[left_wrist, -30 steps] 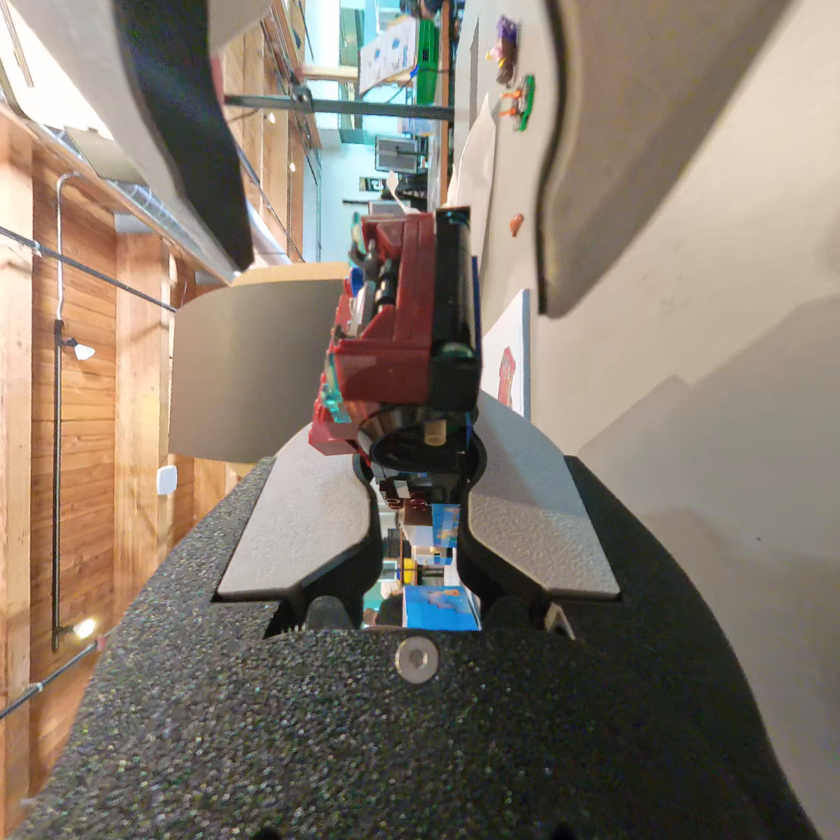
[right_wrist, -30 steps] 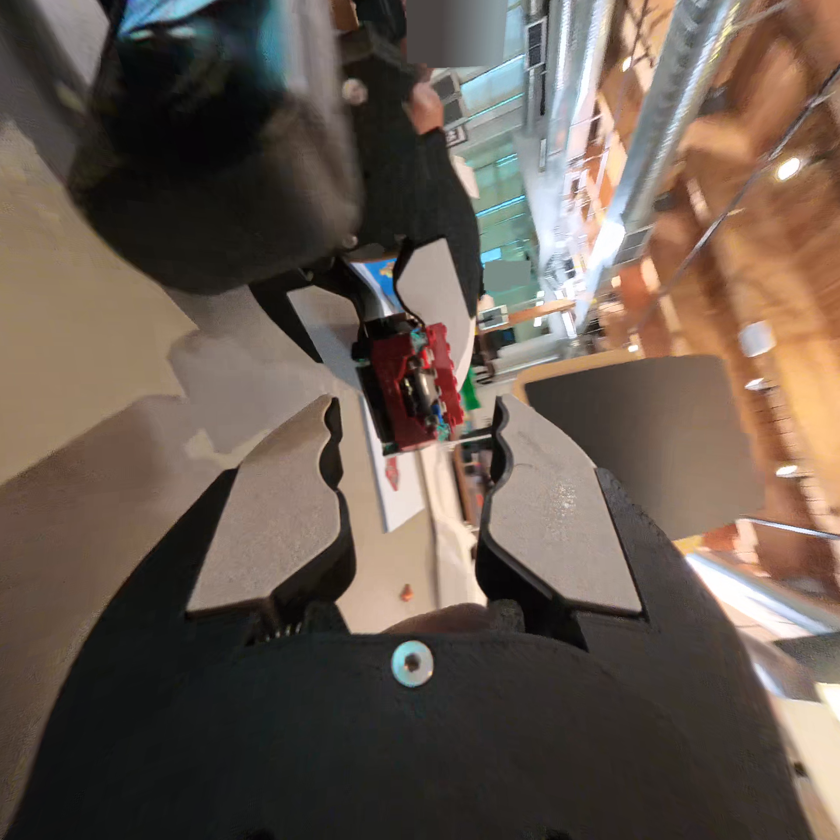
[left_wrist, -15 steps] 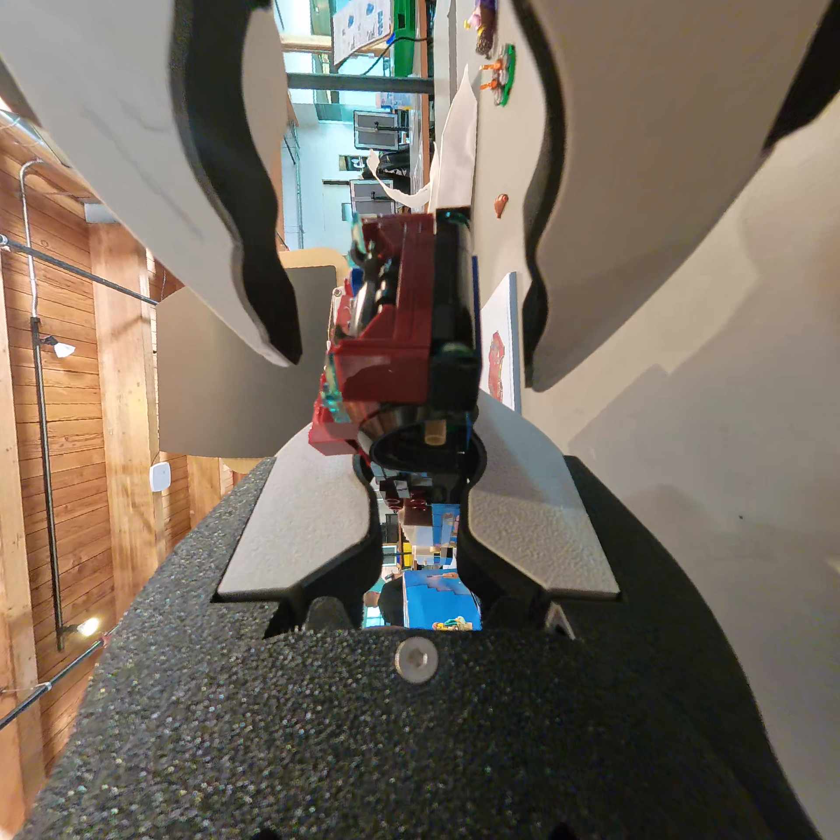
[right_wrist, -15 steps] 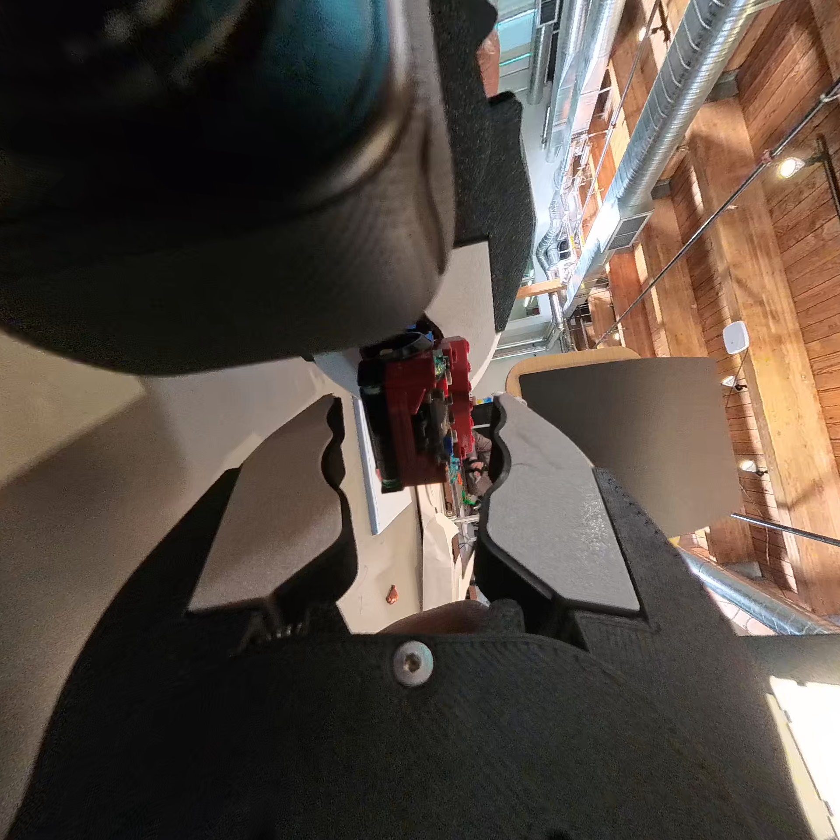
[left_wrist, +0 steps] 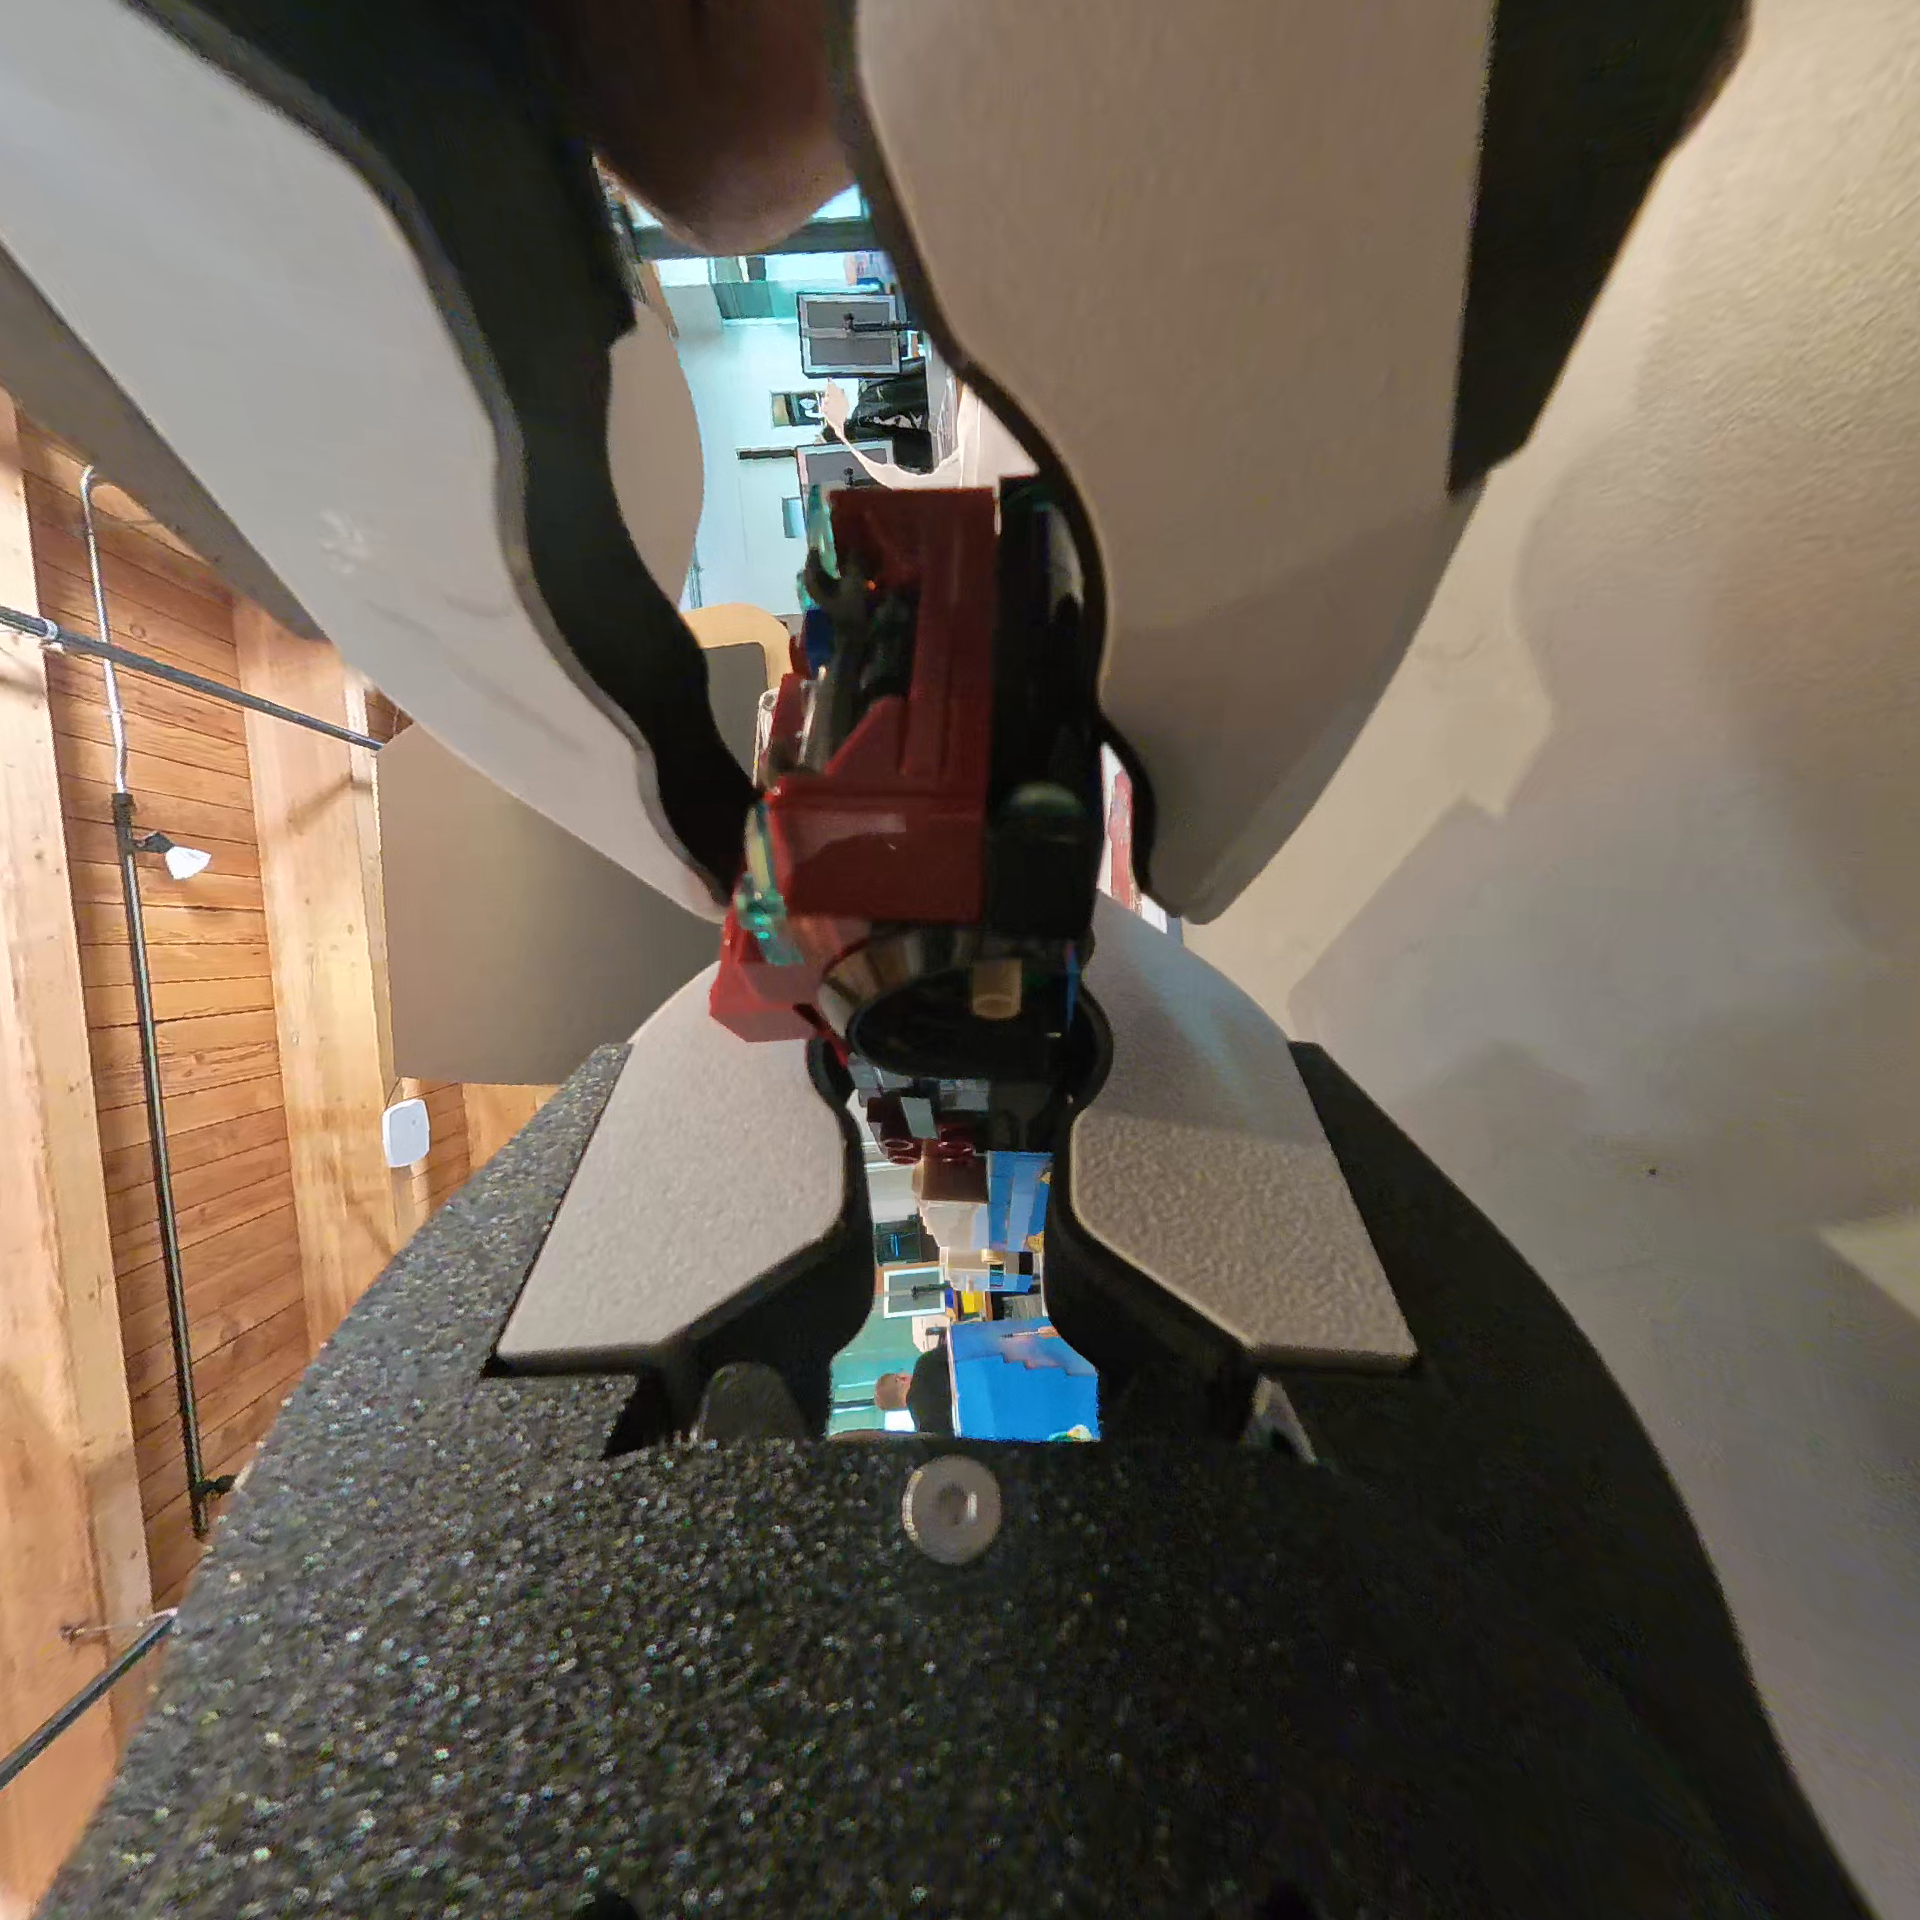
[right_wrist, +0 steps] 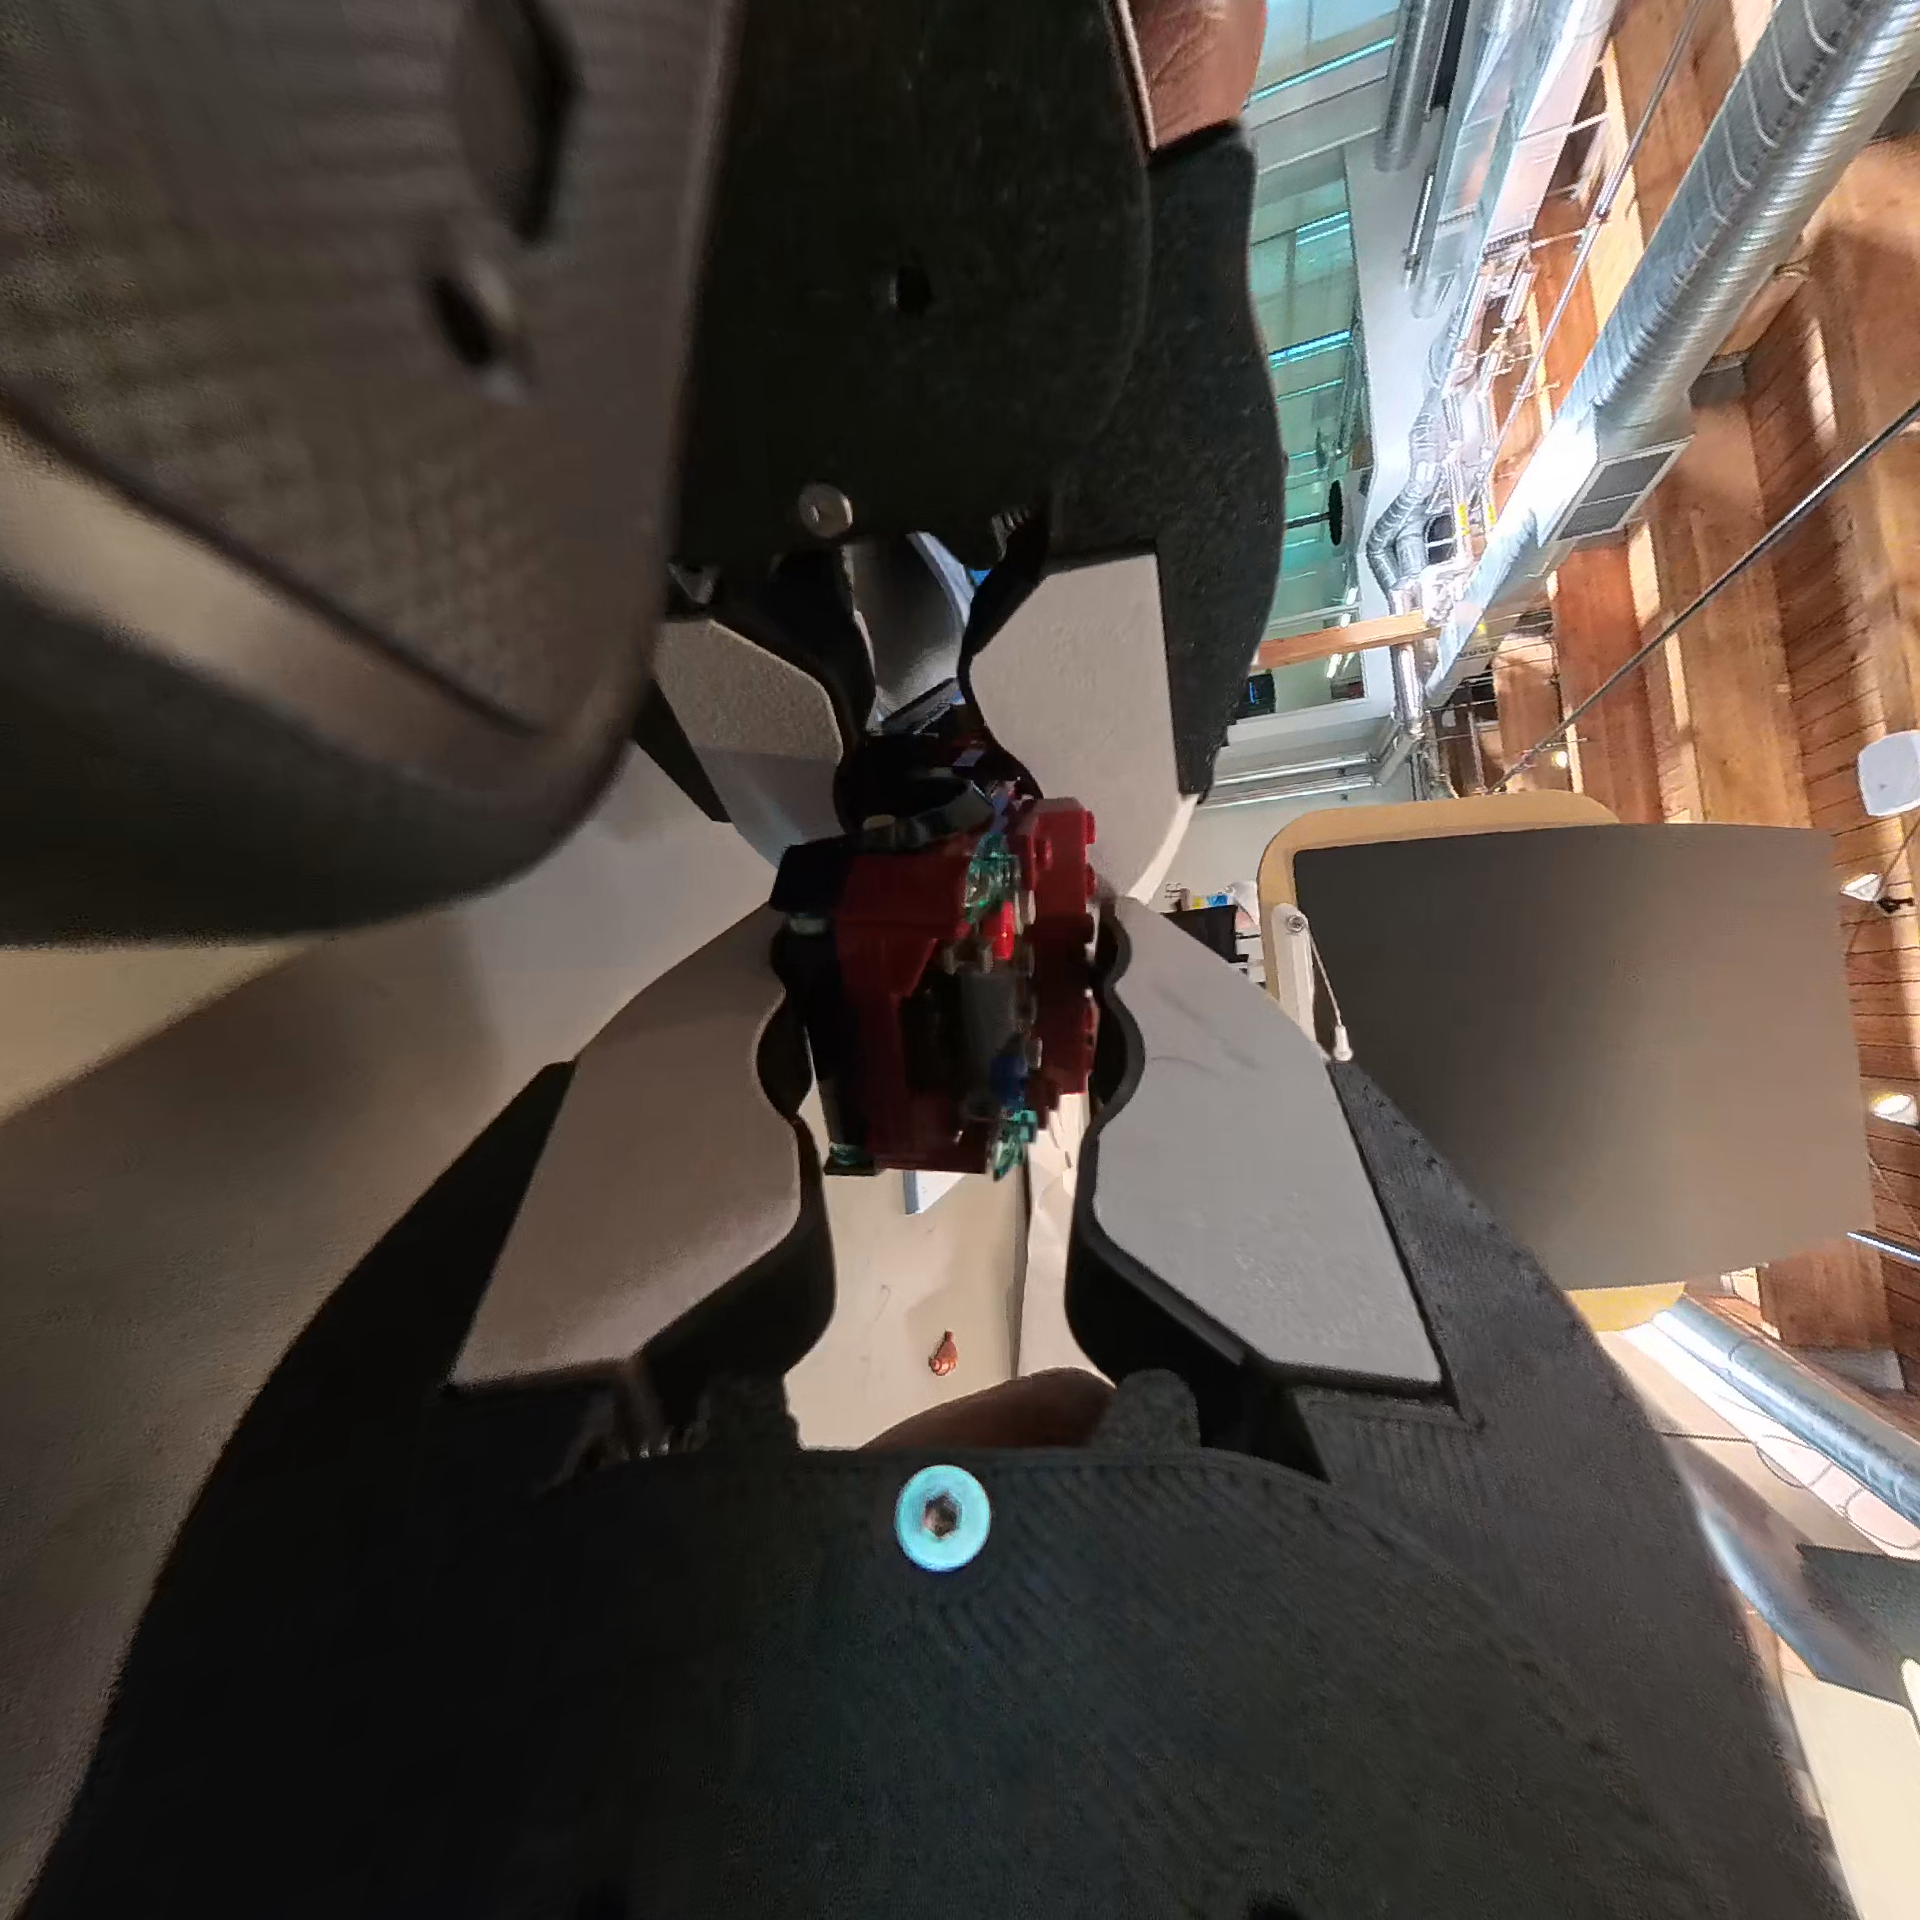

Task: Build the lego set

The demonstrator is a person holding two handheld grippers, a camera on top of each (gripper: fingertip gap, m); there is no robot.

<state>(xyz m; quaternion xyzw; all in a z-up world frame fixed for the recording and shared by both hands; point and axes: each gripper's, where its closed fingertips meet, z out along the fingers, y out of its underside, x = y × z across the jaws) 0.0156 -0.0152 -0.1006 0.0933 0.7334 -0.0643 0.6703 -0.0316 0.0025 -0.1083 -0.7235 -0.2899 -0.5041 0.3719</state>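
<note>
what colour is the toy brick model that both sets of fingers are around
Mostly dark red with a black side and small teal bits on the brick model; clearest in the left wrist view.

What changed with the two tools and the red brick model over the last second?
The right tool moved in from a distance and closed around the far end of the red brick model, its fingers now against both sides. The left tool kept its grip on the model's near end, unchanged.
</note>
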